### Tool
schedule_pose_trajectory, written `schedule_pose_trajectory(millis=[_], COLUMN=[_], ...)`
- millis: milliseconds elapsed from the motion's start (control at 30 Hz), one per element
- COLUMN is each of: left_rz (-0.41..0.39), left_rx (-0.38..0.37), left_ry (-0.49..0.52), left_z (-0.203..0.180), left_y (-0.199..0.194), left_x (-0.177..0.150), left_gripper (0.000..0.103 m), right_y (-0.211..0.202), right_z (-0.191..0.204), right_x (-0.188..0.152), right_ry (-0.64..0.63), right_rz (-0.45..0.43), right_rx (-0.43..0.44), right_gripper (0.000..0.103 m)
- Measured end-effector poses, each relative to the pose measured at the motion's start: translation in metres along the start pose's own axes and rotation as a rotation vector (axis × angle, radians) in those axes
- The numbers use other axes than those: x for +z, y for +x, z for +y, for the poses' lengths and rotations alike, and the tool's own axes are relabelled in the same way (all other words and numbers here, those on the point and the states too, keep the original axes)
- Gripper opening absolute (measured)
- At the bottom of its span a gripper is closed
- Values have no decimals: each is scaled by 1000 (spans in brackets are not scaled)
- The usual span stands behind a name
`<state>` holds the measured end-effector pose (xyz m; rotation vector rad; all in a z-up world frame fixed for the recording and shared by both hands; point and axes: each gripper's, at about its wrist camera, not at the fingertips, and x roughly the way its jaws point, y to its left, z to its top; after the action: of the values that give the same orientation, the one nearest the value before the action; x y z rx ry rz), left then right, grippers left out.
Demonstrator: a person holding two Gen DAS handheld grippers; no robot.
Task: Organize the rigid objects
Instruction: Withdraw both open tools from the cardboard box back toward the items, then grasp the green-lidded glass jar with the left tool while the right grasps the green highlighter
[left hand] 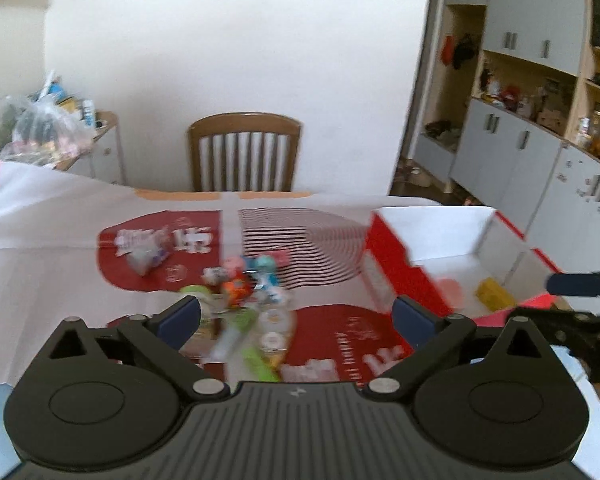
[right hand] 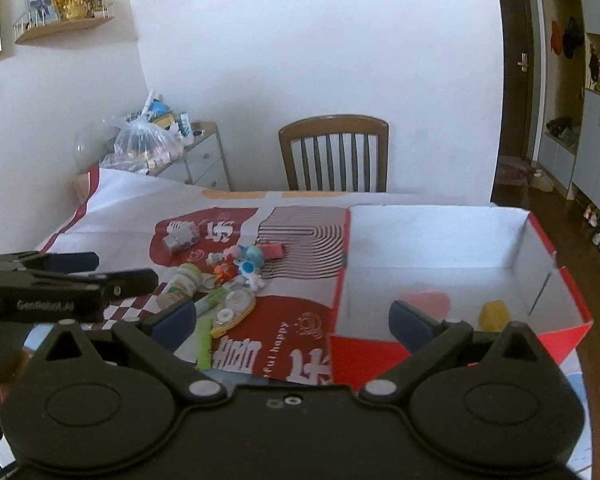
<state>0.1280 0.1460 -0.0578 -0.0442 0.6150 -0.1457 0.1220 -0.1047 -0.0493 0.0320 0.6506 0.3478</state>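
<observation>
A heap of small toys and stationery lies mid-table: a little jar [right hand: 184, 280], a green marker [right hand: 208, 304], a correction tape [right hand: 236, 304], blue figures [right hand: 252, 258], a pink eraser [right hand: 274, 250]. The left wrist view shows the same heap [left hand: 244, 284], blurred. To its right stands an open red-and-white box [right hand: 540, 240] holding a yellow block [right hand: 494, 314] and a pink piece [right hand: 428, 304]. My left gripper [left hand: 296, 312] is open and empty, just short of the heap. My right gripper [right hand: 292, 320] is open and empty, over the box's near left corner.
A wooden chair [right hand: 334, 152] stands at the table's far side. A side cabinet with a plastic bag of items [right hand: 148, 140] sits far left. Cupboards and shelves [left hand: 540, 120] line the right wall. A red-and-white printed sheet [right hand: 292, 332] covers the table.
</observation>
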Motion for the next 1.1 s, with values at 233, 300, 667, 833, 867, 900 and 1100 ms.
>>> schedule_pose_trajectory(millis=[233, 300, 667, 833, 867, 900, 1100], left_rz=[1, 13, 84, 142, 151, 160, 196], left_rx=[47, 51, 80, 100, 94, 91, 99], left_ry=[-39, -49, -42, -42, -49, -53, -31], left_z=[48, 59, 93, 102, 105, 108, 112], left_y=[22, 31, 84, 114, 119, 124, 148], left_x=[1, 2, -7, -17, -17, -19, -23], left_gripper=[103, 103, 103, 103, 103, 103, 102], right_y=[32, 43, 116, 144, 150, 154, 176], right_z=[31, 37, 78, 87, 89, 91, 102], right_x=[0, -1, -20, -29, -31, -33, -43], right_ry=[-29, -31, -77, -83, -90, -98, -148], right_rz=[41, 53, 189, 237, 248, 257, 308], right_rx=[-37, -39, -13, -33, -35, -37, -38], right_gripper=[103, 103, 102, 96, 93, 92, 81])
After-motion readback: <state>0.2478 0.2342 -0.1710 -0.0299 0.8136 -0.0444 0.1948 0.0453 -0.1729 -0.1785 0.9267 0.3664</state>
